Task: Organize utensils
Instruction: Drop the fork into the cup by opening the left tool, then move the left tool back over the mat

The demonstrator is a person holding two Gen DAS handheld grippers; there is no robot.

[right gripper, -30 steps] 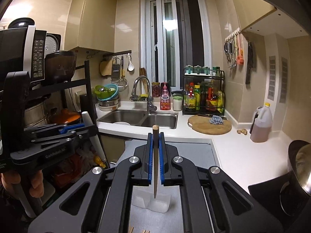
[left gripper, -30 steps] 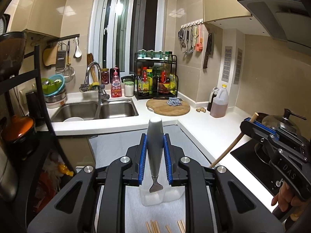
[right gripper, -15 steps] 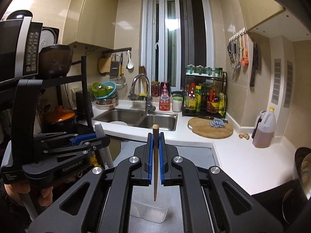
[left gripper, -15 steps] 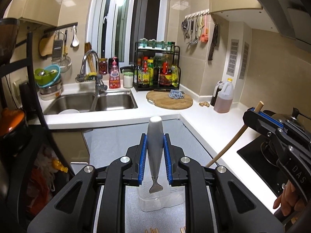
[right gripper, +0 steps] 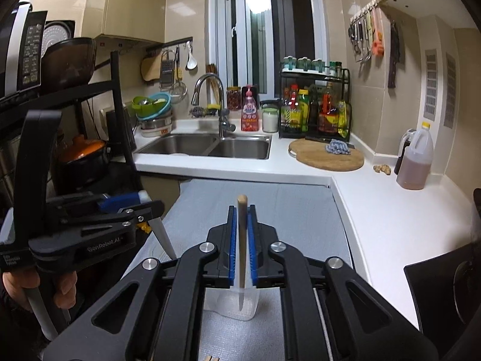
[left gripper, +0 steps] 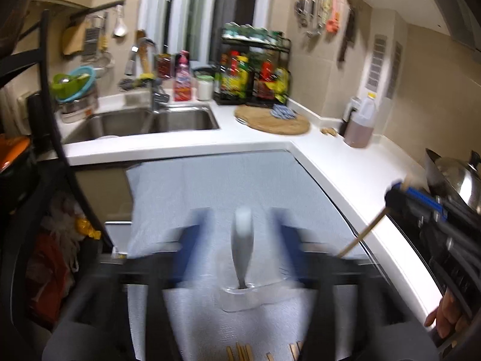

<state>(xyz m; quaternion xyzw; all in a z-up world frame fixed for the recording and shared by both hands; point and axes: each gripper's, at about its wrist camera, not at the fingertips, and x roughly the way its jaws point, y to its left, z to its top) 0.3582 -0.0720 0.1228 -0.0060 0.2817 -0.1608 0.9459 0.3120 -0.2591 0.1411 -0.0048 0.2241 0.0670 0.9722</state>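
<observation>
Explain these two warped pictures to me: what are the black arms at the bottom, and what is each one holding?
No robot here: a person carries a hand-held gripper in each hand, each with a wide-angle camera looking along its two fingers. One picture is from the left gripper, the other from the right gripper. A grey mat carries a clear container and loose chopsticks. The left fingers, blurred, stand apart around a white utensil whose lower end sits in the container. The right fingers are shut on a wooden chopstick, tip pointing down at the container.
</observation>
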